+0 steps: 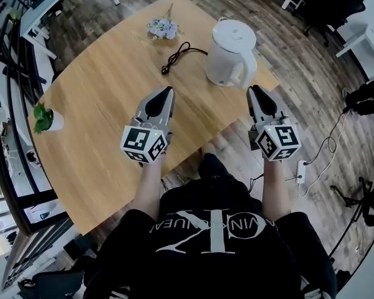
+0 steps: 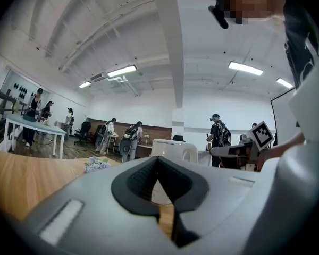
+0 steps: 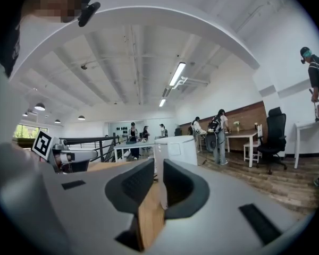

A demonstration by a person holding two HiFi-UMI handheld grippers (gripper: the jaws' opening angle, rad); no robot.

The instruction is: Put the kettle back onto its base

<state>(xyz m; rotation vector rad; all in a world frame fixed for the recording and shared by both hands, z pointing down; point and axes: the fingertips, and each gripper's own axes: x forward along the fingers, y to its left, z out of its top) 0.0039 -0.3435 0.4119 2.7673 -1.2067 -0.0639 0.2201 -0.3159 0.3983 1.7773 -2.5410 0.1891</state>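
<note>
I'm looking down on a curved wooden table (image 1: pixel 100 86) in an open office with a plank floor. People stand at desks far behind in both gripper views. The white kettle (image 1: pixel 232 53) stands upright near the table's far right edge, its handle (image 1: pixel 248 67) turned toward me. A black cord (image 1: pixel 177 56) snakes across the wood toward its foot. I cannot make out the base separately from the kettle's body.

My right gripper (image 1: pixel 253 90) sits just beside the lower end of the handle, a little short of it and pointing roughly level at the kettle. In the right gripper view its pads stand only a narrow slit apart. Nothing is between them; the kettle shows through the slit, beyond the tips. I see no contact with the handle.

My left gripper (image 1: pixel 168 91) hovers over the table to the left of the kettle, well apart from it. In the left gripper view its fingertips meet at a point, pressed together on nothing, with the kettle standing beyond them.

A small bunch of pale flowers (image 1: pixel 163 27) lies at the far edge, and a potted plant (image 1: pixel 45 119) stands at the left edge.
</note>
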